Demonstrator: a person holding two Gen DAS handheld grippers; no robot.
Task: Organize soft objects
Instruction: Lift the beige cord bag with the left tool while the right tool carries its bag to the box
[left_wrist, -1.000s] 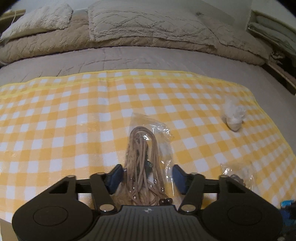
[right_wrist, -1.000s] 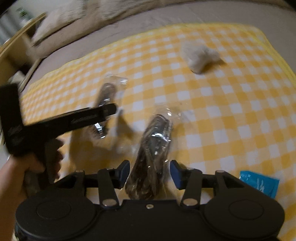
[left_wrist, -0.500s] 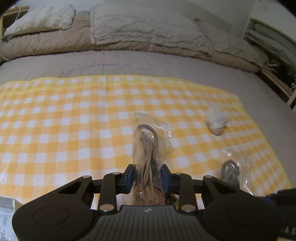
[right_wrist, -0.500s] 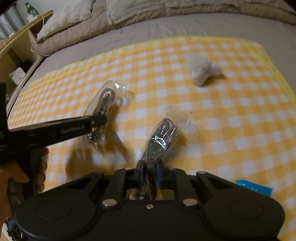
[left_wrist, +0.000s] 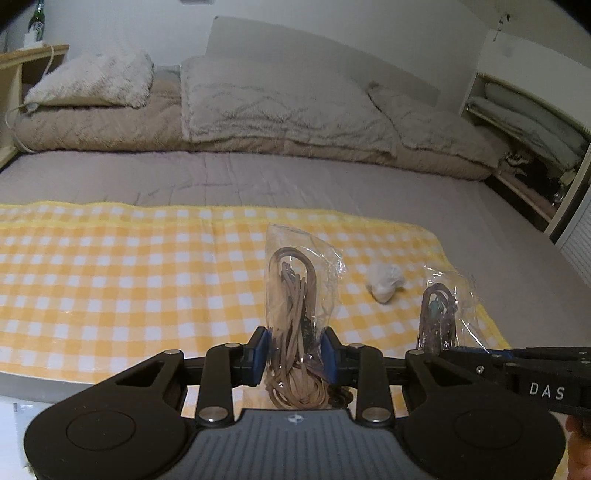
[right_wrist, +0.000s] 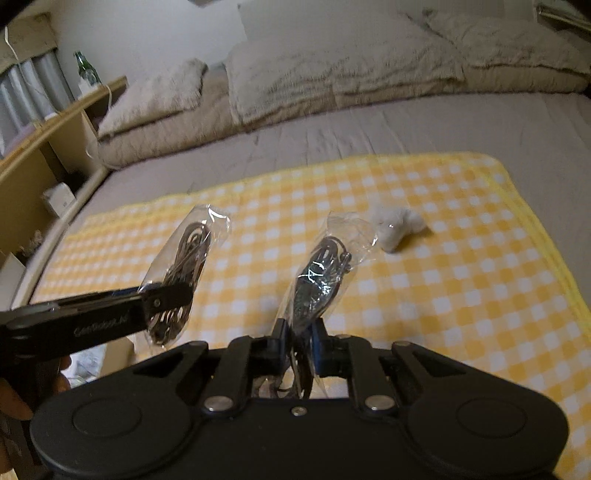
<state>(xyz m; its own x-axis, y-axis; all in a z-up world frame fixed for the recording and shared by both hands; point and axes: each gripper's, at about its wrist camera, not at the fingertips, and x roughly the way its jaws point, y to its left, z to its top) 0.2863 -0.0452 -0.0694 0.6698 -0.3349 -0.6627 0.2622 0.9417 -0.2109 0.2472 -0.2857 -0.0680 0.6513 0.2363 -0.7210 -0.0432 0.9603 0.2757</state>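
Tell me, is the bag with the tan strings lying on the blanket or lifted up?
Lifted up. The left gripper pinches the bag of tan cords between its blue fingers, and the bag stands upright above the checkered blanket.

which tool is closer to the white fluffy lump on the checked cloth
Right. The right tool, shut on the dark cord bag, has the white lump just beyond the bag's tip. The left tool, shut on the tan cord bag, sits further left.

We are seeing glossy, crinkled clear plastic bags (left_wrist: 301, 280), a matt checked cloth (left_wrist: 129, 280) and fluffy pillows (left_wrist: 280, 103).
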